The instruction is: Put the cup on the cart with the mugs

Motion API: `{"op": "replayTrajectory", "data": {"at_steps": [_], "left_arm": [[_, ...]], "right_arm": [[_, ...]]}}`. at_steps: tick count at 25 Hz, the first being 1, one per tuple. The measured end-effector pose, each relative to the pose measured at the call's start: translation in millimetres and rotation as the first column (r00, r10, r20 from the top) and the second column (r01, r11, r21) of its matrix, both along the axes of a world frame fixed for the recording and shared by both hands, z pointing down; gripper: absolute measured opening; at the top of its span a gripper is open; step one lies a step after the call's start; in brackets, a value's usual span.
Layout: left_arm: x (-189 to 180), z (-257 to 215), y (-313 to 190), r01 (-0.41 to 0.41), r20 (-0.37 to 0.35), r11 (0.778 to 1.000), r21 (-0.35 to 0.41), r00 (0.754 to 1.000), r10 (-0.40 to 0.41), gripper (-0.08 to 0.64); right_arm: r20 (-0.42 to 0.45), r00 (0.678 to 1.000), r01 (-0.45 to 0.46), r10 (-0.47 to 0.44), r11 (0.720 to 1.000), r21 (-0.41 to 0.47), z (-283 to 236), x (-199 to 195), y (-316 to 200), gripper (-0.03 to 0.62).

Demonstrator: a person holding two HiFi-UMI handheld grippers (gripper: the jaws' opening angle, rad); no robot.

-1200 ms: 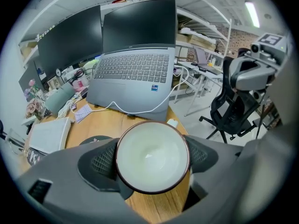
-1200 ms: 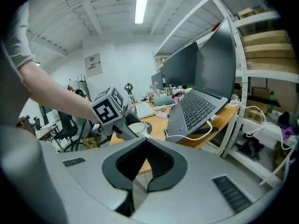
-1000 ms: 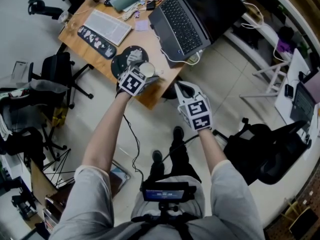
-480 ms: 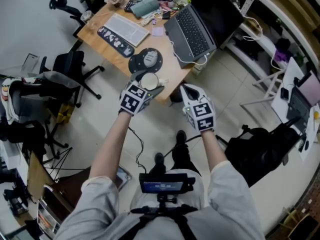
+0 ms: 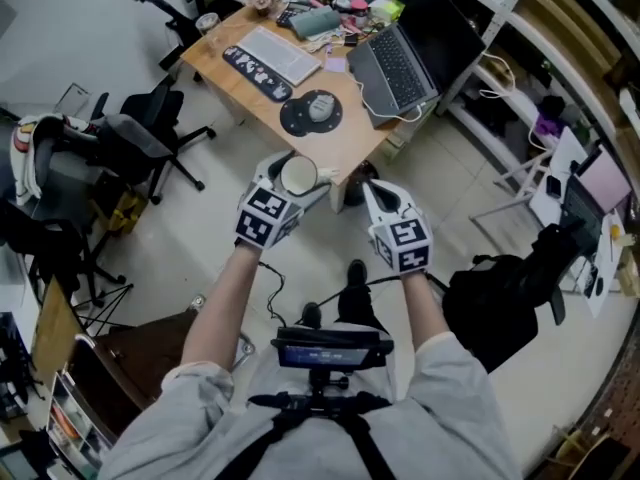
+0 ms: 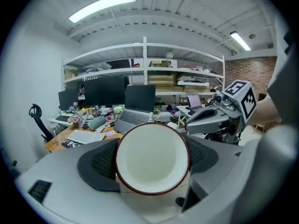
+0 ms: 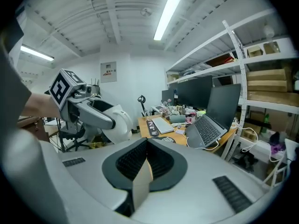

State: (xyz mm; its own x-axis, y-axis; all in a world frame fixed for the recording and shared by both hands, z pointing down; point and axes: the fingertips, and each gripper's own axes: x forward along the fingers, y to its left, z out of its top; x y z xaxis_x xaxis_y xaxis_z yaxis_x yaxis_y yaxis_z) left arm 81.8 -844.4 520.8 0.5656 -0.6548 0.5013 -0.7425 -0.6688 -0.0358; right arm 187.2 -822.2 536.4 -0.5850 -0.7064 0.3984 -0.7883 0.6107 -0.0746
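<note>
Holding entry, one item carried.

- Cup (image 6: 152, 158): white, red-brown rim, nothing inside. It sits between the jaws of the left gripper (image 5: 292, 186), clear of every surface, above the floor near the desk corner. Its mouth faces back along the jaws, and the head view also looks into it. The ribbed pads (image 6: 96, 164) press its wall from both sides. The jaws stand wide because the cup is wide, so this is a firm pinch on the cup, not a free spread.
- Right gripper (image 7: 141, 171): jaws pressed together with nothing between them. It rides just beside the left one, likely kept level with it as a spare.
- Desk (image 5: 352, 140): wooden, its near corner just ahead of both grippers. It holds a laptop (image 5: 398, 60), a keyboard (image 5: 272, 53), a round dark mouse pad (image 5: 311, 112) and small clutter at the far end.
- Floor (image 5: 440, 168): pale tiles, open between the desk corner and the carrier. A thin cable trails below the left arm.
- Obstructions: an office chair (image 5: 150, 146) to the left, a black chair (image 5: 500, 303) to the right, and shelving (image 5: 560, 28) along the right wall.
- Cart with mugs: in none of the views. The carry probably has some way to go, and the tiled gap right of the desk looks like the widest lane.
</note>
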Motion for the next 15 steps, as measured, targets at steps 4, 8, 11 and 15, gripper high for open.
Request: {"op": "replayTrajectory", "data": {"at_steps": [4, 8, 11, 15], "left_arm": [[-12.3, -18.2, 43.3, 0.006, -0.014, 0.999, 0.036, 1.0, -0.006, 0.413], [-26.5, -33.2, 82.7, 0.011, -0.015, 0.998, 0.057, 1.0, -0.01, 0.413], [-33.4, -39.1, 110.1, 0.031, -0.014, 0.997, 0.066, 0.999, -0.03, 0.413], [-43.0, -39.7, 152.4, 0.091, -0.022, 0.994, 0.062, 0.996, -0.089, 0.413]], "right_arm": [[0.009, 1.0, -0.001, 0.001, 1.0, 0.018, -14.4, -13.1, 41.1, 0.002], [0.023, 1.0, 0.001, -0.002, 0.999, 0.033, -31.5, -28.2, 76.7, 0.002], [0.022, 1.0, 0.012, -0.013, 0.999, 0.048, -38.4, -33.0, 98.9, 0.002], [0.022, 0.998, 0.053, -0.055, 0.997, 0.062, -43.2, -36.3, 130.1, 0.002]]}}
